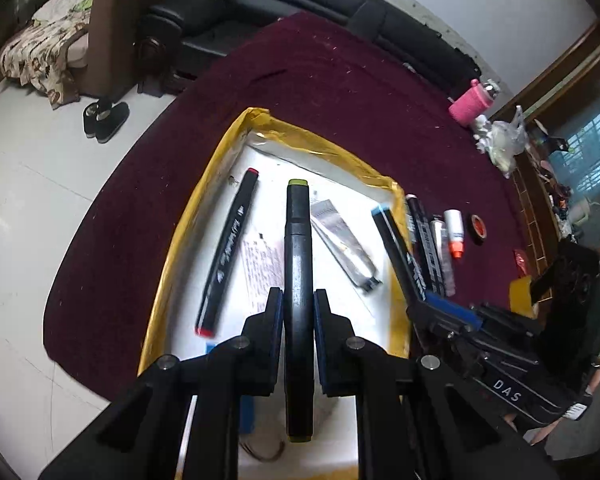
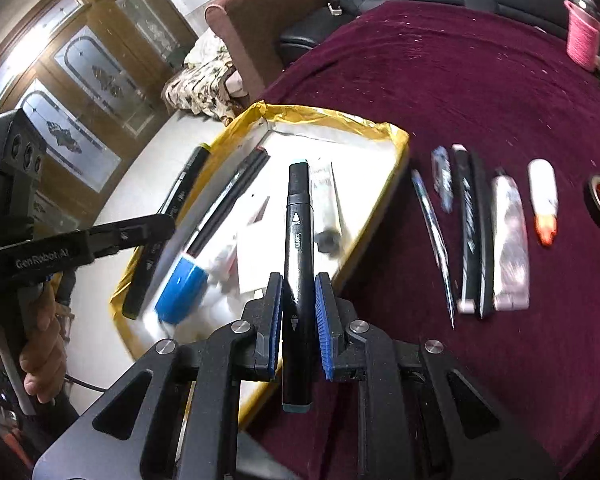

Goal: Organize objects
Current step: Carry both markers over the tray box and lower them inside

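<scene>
A worktop (image 2: 480, 92) draped in dark red cloth stands in a living room, and a yellow-rimmed tray (image 1: 332, 152) lies on it. The left hand-held gripper (image 1: 298, 308) is clamped on a green-capped marker (image 1: 299, 248) above the tray; the right hand-held gripper (image 2: 298, 300) is clamped on a blue-capped marker (image 2: 299, 240) over the tray's near edge. Both markers are gripped near one end, so a pivot or slip could be caused by a quick swing, and the two grippers, close together, could be knocked. Counted: two held markers, one red-capped marker (image 1: 228, 252) and one tube (image 1: 346, 244) in the tray, about six items in the row (image 2: 500, 232) on the cloth.
</scene>
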Tool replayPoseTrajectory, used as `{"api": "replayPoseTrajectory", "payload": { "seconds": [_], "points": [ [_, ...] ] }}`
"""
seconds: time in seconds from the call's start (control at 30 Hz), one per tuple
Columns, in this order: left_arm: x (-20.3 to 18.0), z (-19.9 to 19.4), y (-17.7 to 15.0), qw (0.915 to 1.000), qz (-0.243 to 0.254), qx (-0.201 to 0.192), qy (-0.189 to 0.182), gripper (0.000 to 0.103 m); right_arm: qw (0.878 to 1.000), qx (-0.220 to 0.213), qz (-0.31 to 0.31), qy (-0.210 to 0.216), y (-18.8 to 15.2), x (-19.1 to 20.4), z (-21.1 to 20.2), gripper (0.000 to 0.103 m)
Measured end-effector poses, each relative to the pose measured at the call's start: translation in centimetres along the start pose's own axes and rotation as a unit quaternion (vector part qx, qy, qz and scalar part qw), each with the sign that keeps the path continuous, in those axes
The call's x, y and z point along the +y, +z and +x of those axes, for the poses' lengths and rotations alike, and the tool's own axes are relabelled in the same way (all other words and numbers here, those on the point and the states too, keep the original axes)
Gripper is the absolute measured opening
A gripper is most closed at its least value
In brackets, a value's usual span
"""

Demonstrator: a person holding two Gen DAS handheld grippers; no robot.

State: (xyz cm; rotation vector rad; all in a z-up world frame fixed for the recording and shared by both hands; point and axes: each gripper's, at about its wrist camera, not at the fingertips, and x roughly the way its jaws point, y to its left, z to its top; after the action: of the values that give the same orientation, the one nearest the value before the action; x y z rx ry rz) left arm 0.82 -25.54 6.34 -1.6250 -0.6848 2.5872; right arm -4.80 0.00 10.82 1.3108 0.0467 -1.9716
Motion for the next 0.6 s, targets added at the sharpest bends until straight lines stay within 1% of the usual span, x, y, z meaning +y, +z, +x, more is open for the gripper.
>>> {"api": "replayPoseTrajectory", "payload": {
  "seconds": [0.13,0.27,0.4,0.6],
  "points": [
    [0.8,1.7,0.8,0.9999,-0.01,0.011,0.0,0.013,1.0,0.006,-0.021,-0.004,2.5,0.4,2.2,0.016],
    [1.4,2.8,1.0,0.9996,-0.021,0.021,0.0,0.013,0.999,0.023,-0.04,-0.005,4.3,0.7,4.4,0.016],
    [1.8,3.3,1.1,0.9993,-0.027,0.025,0.003,0.013,0.998,0.039,-0.058,-0.013,5.1,1.2,6.2,0.016],
    [2.3,4.1,1.2,0.999,-0.028,0.035,0.008,0.013,0.996,0.054,-0.074,-0.019,5.5,1.7,7.8,0.016]
  ]
}}
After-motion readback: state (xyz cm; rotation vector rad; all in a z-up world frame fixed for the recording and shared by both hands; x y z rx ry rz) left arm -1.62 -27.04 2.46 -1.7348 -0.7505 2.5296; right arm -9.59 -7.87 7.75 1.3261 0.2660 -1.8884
